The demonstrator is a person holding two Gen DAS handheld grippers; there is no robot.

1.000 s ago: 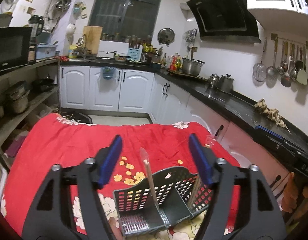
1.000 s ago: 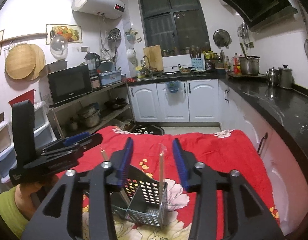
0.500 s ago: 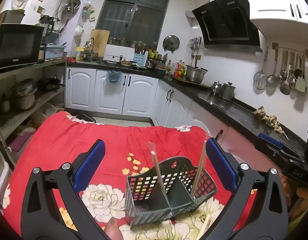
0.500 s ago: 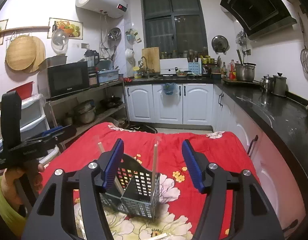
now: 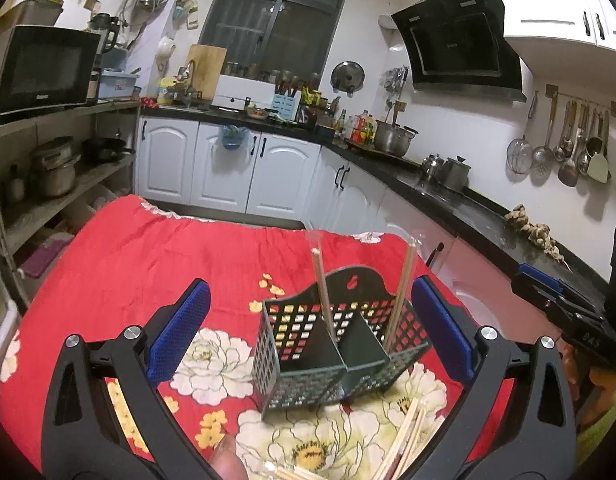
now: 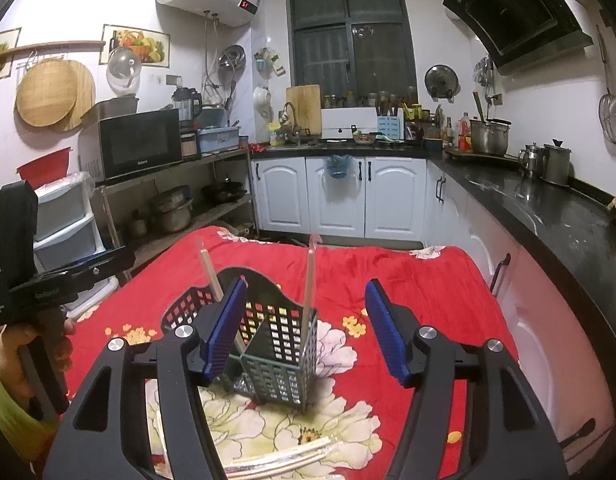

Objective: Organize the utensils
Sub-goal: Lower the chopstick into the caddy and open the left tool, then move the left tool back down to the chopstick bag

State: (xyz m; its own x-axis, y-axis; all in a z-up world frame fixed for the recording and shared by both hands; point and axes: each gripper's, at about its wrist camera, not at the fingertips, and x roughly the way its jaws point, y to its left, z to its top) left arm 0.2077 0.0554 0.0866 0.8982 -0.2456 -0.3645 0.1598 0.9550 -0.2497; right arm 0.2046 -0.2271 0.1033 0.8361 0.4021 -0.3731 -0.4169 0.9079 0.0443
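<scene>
Right wrist view: microwave (image 6: 137,146) branding illegible; wrapped chopsticks (image 6: 283,458) cut off at 6 o'clock. Left gripper (image 5: 308,336) and right gripper (image 6: 305,330) both gape, clasping nothing.

The caddy (image 5: 340,344) stands on the worktop (image 5: 147,264), and everything here is placed from it. A divider splits it into two compartments. One wrapped chopstick pair (image 5: 323,296) stands tilted in the left compartment, a second pair (image 5: 400,292) leans in the right one. More chopsticks (image 5: 404,436) lie flat on the worktop in front of the caddy, toward its right. The left gripper (image 5: 308,336) sits in front of the caddy with a jaw on either side, neither touching it. The right gripper (image 6: 303,328) sits in front and to its right, its left jaw before the caddy's near corner. Behind the caddy run the cabinets (image 5: 227,164); a shelf rack (image 5: 47,168) stands far to its left.
</scene>
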